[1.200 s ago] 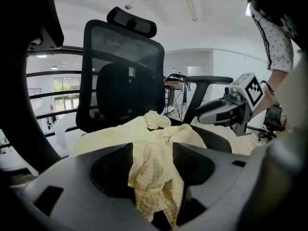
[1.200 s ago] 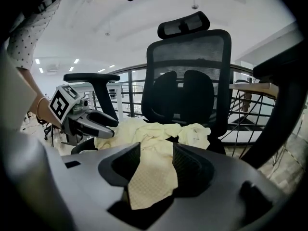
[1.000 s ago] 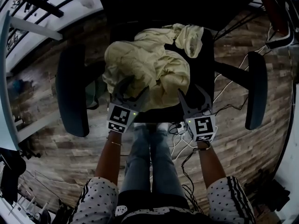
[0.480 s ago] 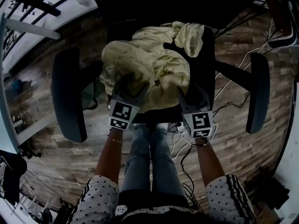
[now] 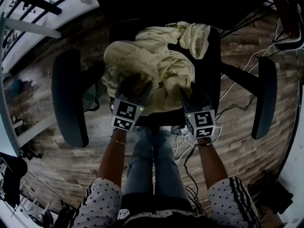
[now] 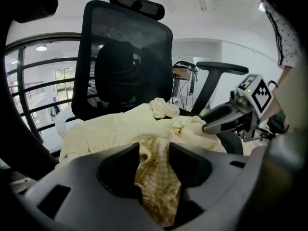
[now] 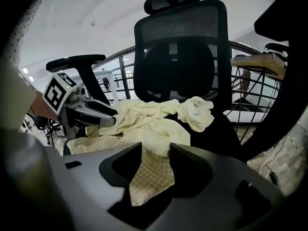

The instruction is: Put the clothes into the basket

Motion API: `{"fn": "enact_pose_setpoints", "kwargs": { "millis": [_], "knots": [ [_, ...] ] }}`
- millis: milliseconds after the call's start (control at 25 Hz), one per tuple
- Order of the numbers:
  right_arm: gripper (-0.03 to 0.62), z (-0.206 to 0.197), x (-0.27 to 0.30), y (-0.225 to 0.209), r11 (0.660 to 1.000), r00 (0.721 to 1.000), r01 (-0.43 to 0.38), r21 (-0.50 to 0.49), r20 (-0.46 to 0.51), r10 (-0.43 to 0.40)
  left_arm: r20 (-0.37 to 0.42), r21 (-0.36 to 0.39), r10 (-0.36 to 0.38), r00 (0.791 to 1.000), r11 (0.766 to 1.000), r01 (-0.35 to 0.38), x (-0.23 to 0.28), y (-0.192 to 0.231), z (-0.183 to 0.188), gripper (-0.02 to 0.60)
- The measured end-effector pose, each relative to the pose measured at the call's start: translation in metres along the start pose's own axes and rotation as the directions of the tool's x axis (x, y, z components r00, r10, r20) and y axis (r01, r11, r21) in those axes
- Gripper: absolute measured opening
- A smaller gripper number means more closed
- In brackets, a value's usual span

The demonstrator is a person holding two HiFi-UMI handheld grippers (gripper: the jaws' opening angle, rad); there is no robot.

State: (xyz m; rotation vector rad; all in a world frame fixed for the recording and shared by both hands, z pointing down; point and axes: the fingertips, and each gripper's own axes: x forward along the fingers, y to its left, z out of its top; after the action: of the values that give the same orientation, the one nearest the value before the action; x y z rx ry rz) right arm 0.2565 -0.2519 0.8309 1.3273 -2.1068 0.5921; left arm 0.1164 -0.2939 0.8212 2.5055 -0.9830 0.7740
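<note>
The near edge of the yellow clothes lies between both pairs of jaws — left gripper just closing, right gripper gaping — neither pinching yet.

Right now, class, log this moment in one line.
garment: heaped on chair | left gripper: jaws just closing, garment between | right gripper: open, garment between
</note>
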Motion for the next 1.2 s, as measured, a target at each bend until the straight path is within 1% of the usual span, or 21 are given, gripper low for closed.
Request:
{"fn": "enact_pose_setpoints", "kwargs": {
  "millis": [80, 120, 200, 240, 320, 440, 520, 640, 760, 920, 1040, 1120, 1200],
  "knots": [
    [0.187, -0.005, 0.003, 0.0, 1.0, 1.0, 0.0, 0.008, -0.025, 0.0, -0.007, 0.008, 0.007, 1.0, 1.0, -0.007, 0.002, 0.001, -0.001, 0.181],
    [0.168, -0.007, 0.004, 0.0, 1.0, 0.999, 0.001, 0.011, -0.036, 0.0, -0.01, 0.012, 0.012, 1.0, 1.0, -0.011, 0.002, 0.001, -0.002, 0.169],
    [0.088, -0.007, 0.006, 0.001, 1.0, 0.999, 0.0, 0.01, -0.041, 0.0, -0.017, 0.018, 0.023, 1.0, 1.0, -0.023, 0.003, 0.003, -0.004, 0.129],
    [0.066, -0.006, 0.007, 0.002, 1.0, 0.999, -0.004, 0.011, -0.039, 0.004, -0.021, 0.02, 0.028, 0.999, 0.999, -0.028, 0.003, 0.004, -0.004, 0.111],
    [0.049, -0.004, 0.009, 0.004, 1.0, 0.999, -0.014, 0.015, -0.042, 0.014, -0.028, 0.024, 0.032, 0.999, 0.999, -0.032, 0.004, 0.005, -0.005, 0.083],
    [0.038, -0.003, 0.01, 0.006, 0.999, 0.999, -0.028, 0.029, -0.044, 0.03, -0.04, 0.041, 0.029, 0.999, 0.999, -0.027, 0.004, 0.004, -0.005, 0.055],
    [0.034, -0.003, 0.011, 0.006, 0.999, 0.999, -0.032, 0.034, -0.035, 0.033, -0.043, 0.048, 0.023, 0.999, 0.999, -0.021, 0.004, 0.002, -0.003, 0.049],
    [0.032, 0.003, 0.012, 0.008, 0.998, 0.999, -0.036, 0.042, -0.015, 0.037, -0.028, 0.035, 0.006, 1.0, 0.999, -0.005, 0.003, 0.0, 0.002, 0.043],
    [0.032, 0.007, 0.009, 0.011, 0.997, 0.999, -0.048, 0.055, -0.001, 0.048, 0.002, 0.007, -0.008, 1.0, 1.0, 0.008, -0.001, -0.001, 0.008, 0.041],
    [0.031, 0.016, 0.006, 0.017, 0.997, 0.998, -0.064, 0.05, 0.027, 0.063, 0.048, 0.004, -0.035, 0.998, 0.999, 0.035, -0.009, -0.008, 0.024, 0.041],
    [0.031, 0.024, 0.002, 0.024, 0.995, 0.995, -0.084, 0.048, 0.052, 0.081, 0.097, -0.013, -0.059, 0.994, 0.998, 0.061, -0.015, -0.015, 0.04, 0.041],
    [0.031, 0.029, -0.001, 0.028, 0.995, 0.994, -0.093, 0.042, 0.062, 0.09, 0.126, -0.01, -0.077, 0.989, 0.997, 0.079, -0.02, -0.021, 0.051, 0.04],
    [0.031, 0.033, -0.005, 0.035, 0.993, 0.992, -0.112, 0.04, 0.068, 0.109, 0.151, 0.014, -0.109, 0.983, 0.994, 0.108, -0.024, -0.032, 0.063, 0.041]
  ]
}}
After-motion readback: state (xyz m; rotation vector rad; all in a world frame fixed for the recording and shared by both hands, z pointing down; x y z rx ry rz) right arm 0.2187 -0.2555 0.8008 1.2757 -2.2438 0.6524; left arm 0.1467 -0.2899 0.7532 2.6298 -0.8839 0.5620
